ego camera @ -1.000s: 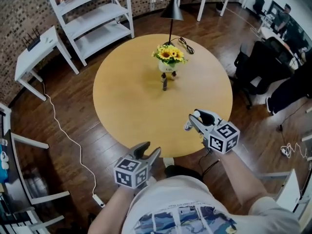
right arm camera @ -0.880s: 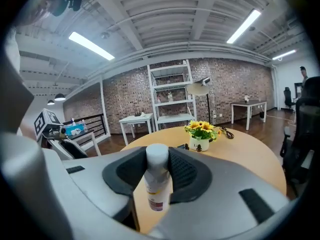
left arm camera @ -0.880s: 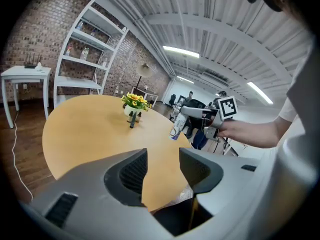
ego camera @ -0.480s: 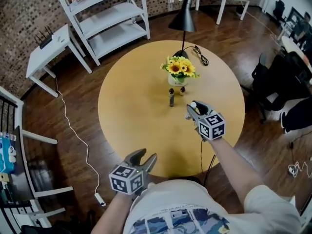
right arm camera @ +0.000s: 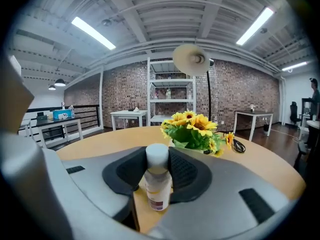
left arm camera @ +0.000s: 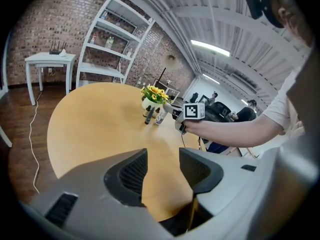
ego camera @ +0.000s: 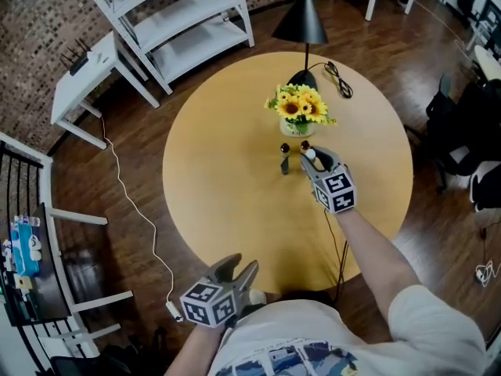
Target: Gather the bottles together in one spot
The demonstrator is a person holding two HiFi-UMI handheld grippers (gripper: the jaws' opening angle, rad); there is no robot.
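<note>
White-capped bottle [right arm camera: 158, 184] clamped in the right hand-held gripper [ego camera: 311, 160] has travelled to the sunflowers [ego camera: 300, 106]; left hand-held gripper [ego camera: 235, 269] gapes empty.

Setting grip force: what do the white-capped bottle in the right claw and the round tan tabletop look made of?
The small white-capped bottle: likely plastic; translucent pale body, matte white cap, printed label. Glass can't be ruled out. The round tan tabletop: wood or wood-look laminate, smooth satin finish; even colour, faint sheen, no grain visible.

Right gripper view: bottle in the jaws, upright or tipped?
Upright. The white-capped bottle stands cap up, body vertical, with the right gripper shut on its sides.
</note>
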